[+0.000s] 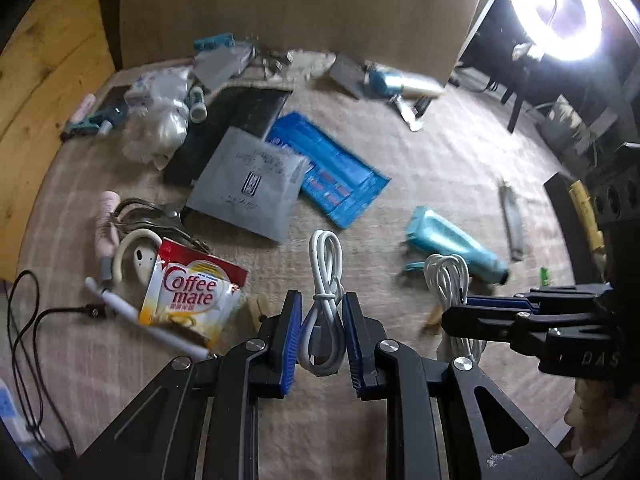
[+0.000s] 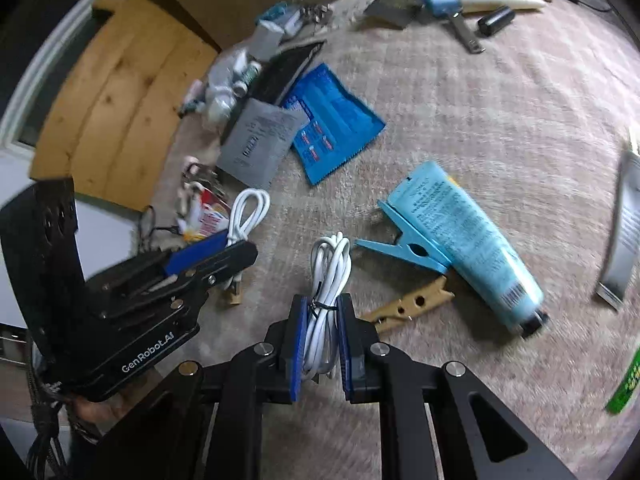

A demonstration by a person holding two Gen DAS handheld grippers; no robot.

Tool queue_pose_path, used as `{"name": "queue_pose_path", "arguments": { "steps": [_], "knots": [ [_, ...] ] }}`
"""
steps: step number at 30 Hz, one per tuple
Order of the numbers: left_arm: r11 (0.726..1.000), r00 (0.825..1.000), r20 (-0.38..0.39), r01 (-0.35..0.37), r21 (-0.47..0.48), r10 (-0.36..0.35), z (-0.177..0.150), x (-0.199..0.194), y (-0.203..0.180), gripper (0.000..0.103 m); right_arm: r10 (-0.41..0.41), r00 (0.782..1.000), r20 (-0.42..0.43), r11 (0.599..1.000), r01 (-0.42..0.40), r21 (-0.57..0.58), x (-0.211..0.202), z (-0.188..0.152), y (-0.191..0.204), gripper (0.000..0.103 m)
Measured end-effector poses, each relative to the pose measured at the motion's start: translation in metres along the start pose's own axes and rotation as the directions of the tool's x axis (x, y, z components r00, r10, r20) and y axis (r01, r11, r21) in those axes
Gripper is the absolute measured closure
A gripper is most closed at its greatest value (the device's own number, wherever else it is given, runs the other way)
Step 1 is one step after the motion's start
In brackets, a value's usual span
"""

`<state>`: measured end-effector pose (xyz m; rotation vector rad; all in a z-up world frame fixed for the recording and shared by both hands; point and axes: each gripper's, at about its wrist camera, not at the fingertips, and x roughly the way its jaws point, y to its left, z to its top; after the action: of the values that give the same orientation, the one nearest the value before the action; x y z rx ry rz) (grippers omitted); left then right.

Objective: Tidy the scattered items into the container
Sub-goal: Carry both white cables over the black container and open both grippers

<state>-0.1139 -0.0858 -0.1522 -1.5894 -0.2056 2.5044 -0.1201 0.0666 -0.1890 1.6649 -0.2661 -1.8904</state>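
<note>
My left gripper [image 1: 322,312] is shut on a coiled white cable [image 1: 326,256], its blue pads pinching the coil at the waist. My right gripper [image 2: 322,314] is shut on a second white cable bundle [image 2: 330,264] bound with a black tie. Each gripper also shows in the other's view: the right gripper [image 1: 456,312] with its bundle at the right, the left gripper [image 2: 240,250] with its coil at the left. Both are held just above the beige cloth. A cardboard box [image 1: 300,12] stands at the back.
Lying on the cloth are a blue tube [image 2: 464,240], a blue clothespin [image 2: 404,248], a wooden clothespin [image 2: 412,304], a Coffee mate sachet [image 1: 192,300], a grey packet [image 1: 252,188] and a blue packet [image 1: 332,168]. A ring lamp [image 1: 560,12] glares at the far right.
</note>
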Motion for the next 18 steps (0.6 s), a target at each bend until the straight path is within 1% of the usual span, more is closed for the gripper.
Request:
{"name": "queue_pose_path", "arguments": {
  "steps": [3,6,9,12,14,15,18],
  "knots": [
    [1.0,0.999,0.031,0.022,0.0,-0.022,-0.001,-0.016,-0.019,0.08,0.041,0.999,0.035,0.999,-0.042,0.017,-0.027,-0.01,-0.008,0.09],
    [0.998,0.997,0.052,0.051,0.02,-0.052,-0.002,-0.027,-0.051,0.08,0.043,0.996,0.075,0.999,-0.044,0.014,-0.054,-0.021,-0.016,0.09],
    [0.995,0.994,0.054,0.088,0.056,-0.091,-0.001,-0.03,-0.088,0.08,0.04,0.992,0.12,0.999,-0.044,0.029,-0.089,-0.036,-0.034,0.09],
    [0.985,0.99,0.046,0.127,0.114,-0.133,-0.003,-0.03,-0.137,0.08,0.018,0.986,0.166,0.998,-0.027,0.051,-0.126,-0.056,-0.059,0.09],
    [0.974,0.985,0.03,0.163,0.157,-0.17,-0.006,-0.026,-0.177,0.08,-0.008,0.981,0.193,0.997,-0.006,0.071,-0.148,-0.069,-0.077,0.09],
    [0.969,0.983,0.024,0.176,0.171,-0.182,-0.008,-0.024,-0.191,0.08,-0.03,0.977,0.211,0.996,0.012,0.088,-0.163,-0.079,-0.09,0.09],
    [0.943,0.971,-0.01,0.235,0.235,-0.239,-0.016,-0.017,-0.247,0.08,-0.082,0.966,0.244,0.991,0.052,0.126,-0.194,-0.1,-0.119,0.09]
  ]
}}
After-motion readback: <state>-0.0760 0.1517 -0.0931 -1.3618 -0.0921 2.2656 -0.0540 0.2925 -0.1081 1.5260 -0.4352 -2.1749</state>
